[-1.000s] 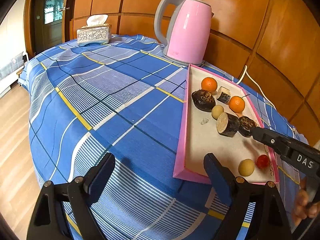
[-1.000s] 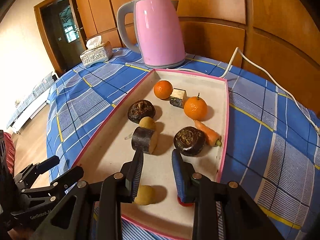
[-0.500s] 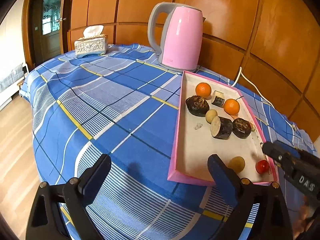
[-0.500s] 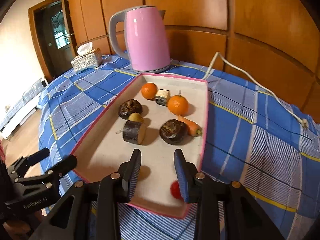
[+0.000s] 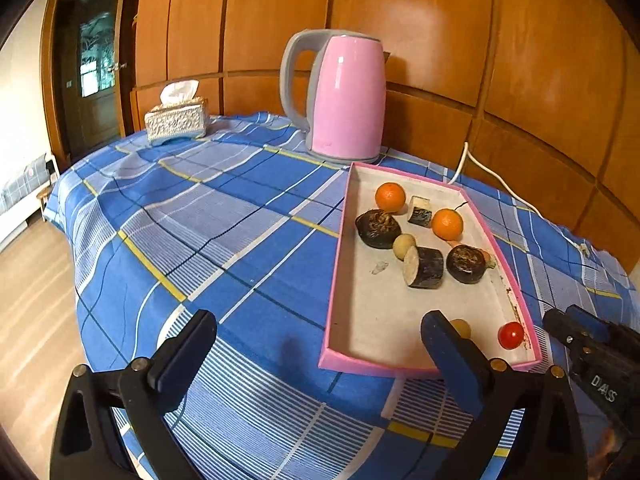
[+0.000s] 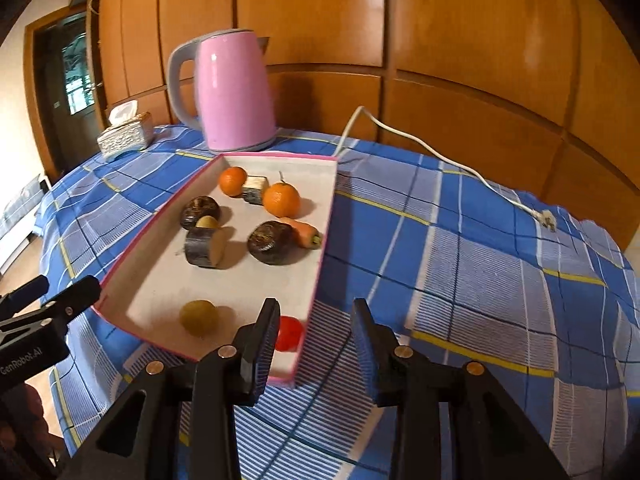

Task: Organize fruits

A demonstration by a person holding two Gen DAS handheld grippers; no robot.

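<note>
A pink tray (image 5: 334,280) on the blue checked cloth holds two oranges (image 5: 390,197), dark round roots (image 5: 378,229), a cut dark piece (image 5: 424,268) and a carrot (image 6: 306,232). A yellow fruit (image 6: 199,317) and a red tomato (image 6: 289,332) lie at the tray's near end. My left gripper (image 5: 316,328) hovers before the tray's near left corner; its jaws are opening and nothing is between them. My right gripper (image 6: 315,312) hangs off the tray's near right corner, open over bare cloth. Its left finger (image 6: 266,340) partly covers the tomato.
A pink kettle (image 5: 344,96) stands behind the tray and its white cord (image 6: 440,156) trails right across the cloth. A silver tissue box (image 5: 176,120) sits at the far left. Wooden wall panels close off the back. The table drops to the floor on the left.
My right gripper has pulled back and to the right off the tray, with its jaws slightly wider; the tomato stays in the tray. My left gripper has risen a little and spread wider.
</note>
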